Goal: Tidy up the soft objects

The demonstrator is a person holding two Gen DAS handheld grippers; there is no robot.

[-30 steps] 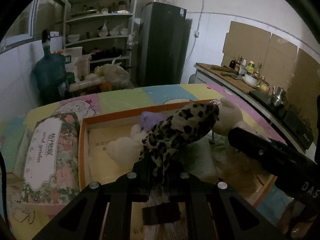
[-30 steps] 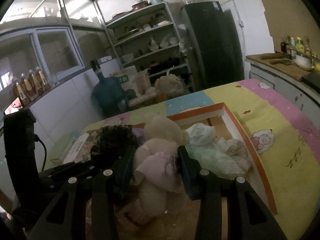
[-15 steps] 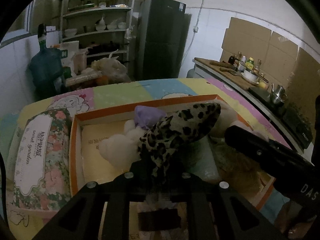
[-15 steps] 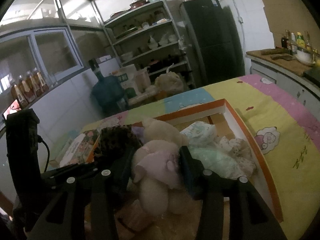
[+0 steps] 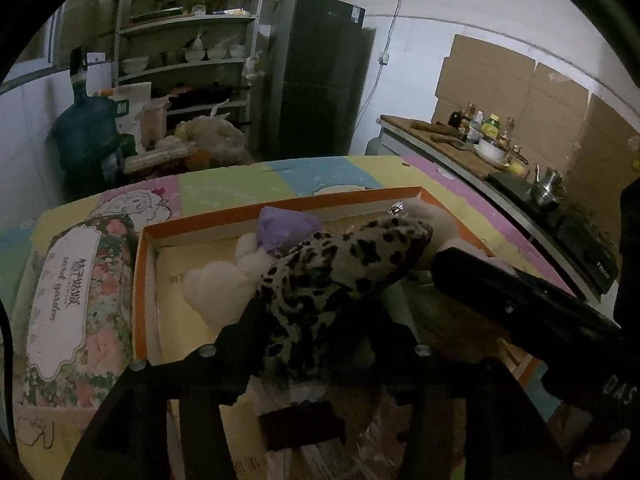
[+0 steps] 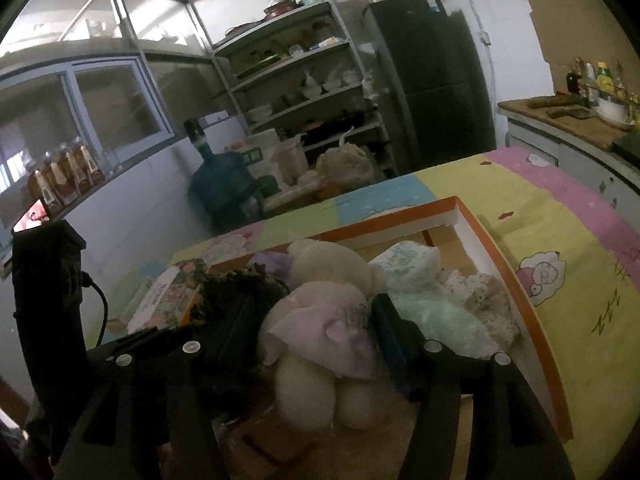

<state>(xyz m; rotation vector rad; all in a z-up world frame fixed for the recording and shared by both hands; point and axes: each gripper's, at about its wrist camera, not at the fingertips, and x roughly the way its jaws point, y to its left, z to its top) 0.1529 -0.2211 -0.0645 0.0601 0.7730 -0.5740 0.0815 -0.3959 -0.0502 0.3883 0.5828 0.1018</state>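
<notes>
The fingers (image 5: 256, 316) of the left gripper (image 5: 320, 320) are spreading apart, the leopard-print plush (image 5: 344, 268) still lying between them and draped over a white plush (image 5: 218, 286) with a purple cap. The right gripper (image 6: 312, 320) is widening too, its fingers (image 6: 390, 328) flanking a cream teddy bear (image 6: 316, 312) in a lilac dress; whether the pads still touch the bear I can't tell.

Both toys sit inside the shallow orange-rimmed box (image 5: 140, 280), which lies on a bright patchwork cloth (image 6: 560, 240). The box's right half is crowded with pale green and white folded fabrics (image 6: 436, 312) pressed toward the rim; the left half shows bare bottom beside the white plush. A floral packet (image 5: 76, 304) lies just outside the left rim.

Both grippers angle downward over the near edge of the box, close side by side, the right one's black body crossing the left camera's view. Beyond the table stand a blue water jug (image 5: 86, 136), metal shelves (image 6: 304, 80) and a dark fridge (image 5: 316, 76).
</notes>
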